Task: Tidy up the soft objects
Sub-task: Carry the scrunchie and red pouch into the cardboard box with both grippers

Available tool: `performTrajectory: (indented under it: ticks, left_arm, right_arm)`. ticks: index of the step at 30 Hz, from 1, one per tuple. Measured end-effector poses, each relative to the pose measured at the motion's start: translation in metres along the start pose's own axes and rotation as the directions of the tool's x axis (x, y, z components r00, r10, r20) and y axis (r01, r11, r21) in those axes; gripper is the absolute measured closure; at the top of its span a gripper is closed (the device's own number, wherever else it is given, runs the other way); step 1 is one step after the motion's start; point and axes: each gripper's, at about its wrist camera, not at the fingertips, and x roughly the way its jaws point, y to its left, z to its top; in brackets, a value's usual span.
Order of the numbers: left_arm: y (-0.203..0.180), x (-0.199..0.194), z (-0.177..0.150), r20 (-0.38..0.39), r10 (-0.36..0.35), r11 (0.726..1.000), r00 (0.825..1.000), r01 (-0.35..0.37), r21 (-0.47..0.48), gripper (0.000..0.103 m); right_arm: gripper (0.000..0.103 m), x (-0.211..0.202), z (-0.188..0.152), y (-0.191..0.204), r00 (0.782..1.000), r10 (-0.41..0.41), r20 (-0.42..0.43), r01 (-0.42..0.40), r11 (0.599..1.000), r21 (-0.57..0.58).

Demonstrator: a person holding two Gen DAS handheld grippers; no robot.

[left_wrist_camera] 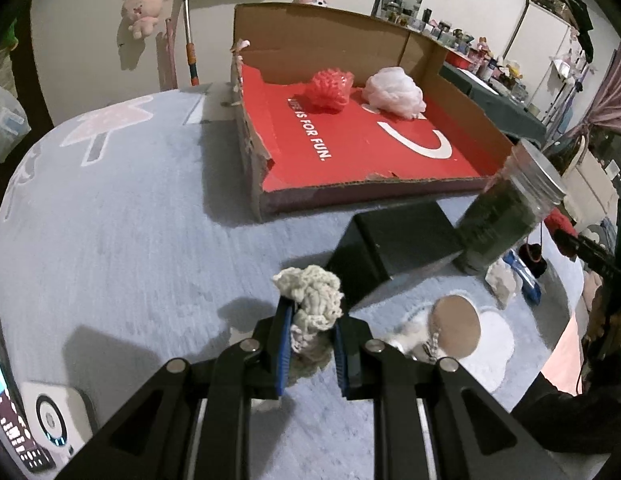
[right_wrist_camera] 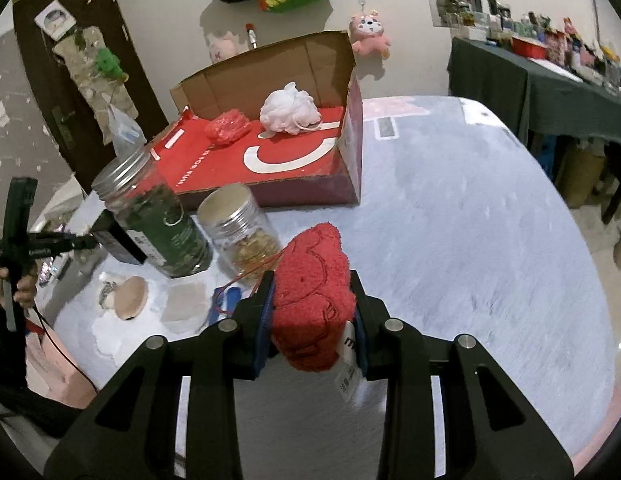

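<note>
Cream knit bundle [left_wrist_camera: 312,300] in left gripper [left_wrist_camera: 310,344], red plush [right_wrist_camera: 312,296] in right gripper [right_wrist_camera: 312,332] (both clamped), short of box [left_wrist_camera: 270,200] rim.

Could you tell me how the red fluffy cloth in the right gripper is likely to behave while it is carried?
The red fluffy cloth looks soft and probably light. It bulges past the right gripper, so it will likely sag. Its pile probably resists slipping.

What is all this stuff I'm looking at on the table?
Cardboard box: 1, brown with red floor, open, far side of table.
Mesh puffs: 2, red puff and white puff, inside box.
Jars: 2, metal lids; green-filled jar, tan-filled jar, near box.
Black block: 1, beside jars.
Table cover: 1, pale blue.
Cream knit piece: 1, in left tongs.
Red fuzzy cloth: 1, in right tongs.
</note>
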Motion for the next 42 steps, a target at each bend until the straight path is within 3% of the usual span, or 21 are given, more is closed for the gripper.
performTrajectory:
  ticks: [12,26,34,42]
  left_arm:
    - [0.005,0.010,0.031,0.002,-0.031,0.995,1.000,0.031,0.094,0.084]
    - [-0.020,0.015,0.110,0.050,0.010,0.985,0.999,-0.018,0.172,0.084]
    - [-0.033,0.063,0.151,-0.036,0.063,0.985,0.997,-0.056,0.164,0.084]
    - [-0.026,0.122,0.177,-0.156,0.169,0.977,0.973,-0.145,0.156,0.084]
  right_arm:
    - [0.072,0.020,0.046,0.012,0.998,-0.058,-0.015,0.054,0.979,-0.198]
    - [0.072,0.056,0.130,0.030,0.999,-0.028,0.023,0.033,0.971,-0.236]
    - [0.072,0.128,0.170,0.039,0.991,-0.066,-0.116,0.045,0.984,-0.175]
    - [0.072,0.192,0.182,0.043,0.941,-0.198,-0.275,0.141,0.966,-0.215]
